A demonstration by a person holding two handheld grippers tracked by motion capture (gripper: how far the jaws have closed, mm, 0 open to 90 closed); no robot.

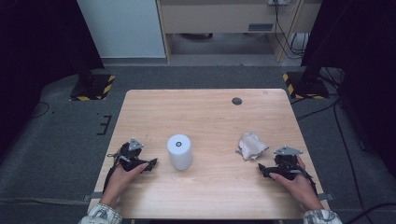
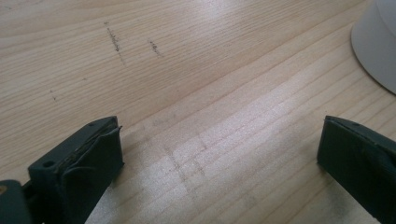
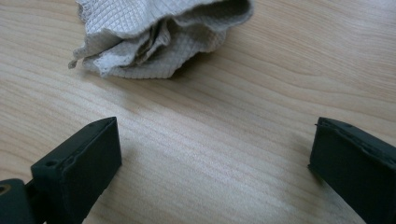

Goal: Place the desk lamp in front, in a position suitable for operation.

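- Work at this moment looks like the approach stage: both grippers rest low on the pale wooden counter (image 1: 210, 116) and neither holds anything.
- Left gripper (image 1: 150, 164) sits at about 8 o'clock on the counter, its jaws spread wide with bare wood between them, as the left gripper view shows.
- Just beside it, toward 3 o'clock from its tips, stands the white upright cylinder with a dark ring on its top (image 1: 180, 151); its curved white wall also edges into the upper right corner of the left gripper view (image 2: 378, 46). The two are near but apart.
- Right gripper (image 1: 262, 171) sits at about 4 o'clock on the counter, jaws likewise spread wide and empty.
- Ahead of it, toward 11 o'clock from its tips, lies the crumpled off-white quilted cloth (image 1: 251, 145), bunched into folds; in the right gripper view (image 3: 159, 37) it lies just beyond the jaws and left of their centre line, not between them.
- Small dark round hole (image 1: 236, 101) marks the far part of the counter, well apart from everything.
- My judgement: a wipe of the cylinder with the cloth is being set up, though nothing is yet grasped.
- Next move, as I judge it, calls for the right gripper to ease forward and swing slightly left so a raised fold lands between the jaws, then close on it; pinching too low risks scraping wood instead of cloth.
- Left gripper would then need to swing toward 3 o'clock and straddle the cylinder squarely, since a glancing touch could tip it.
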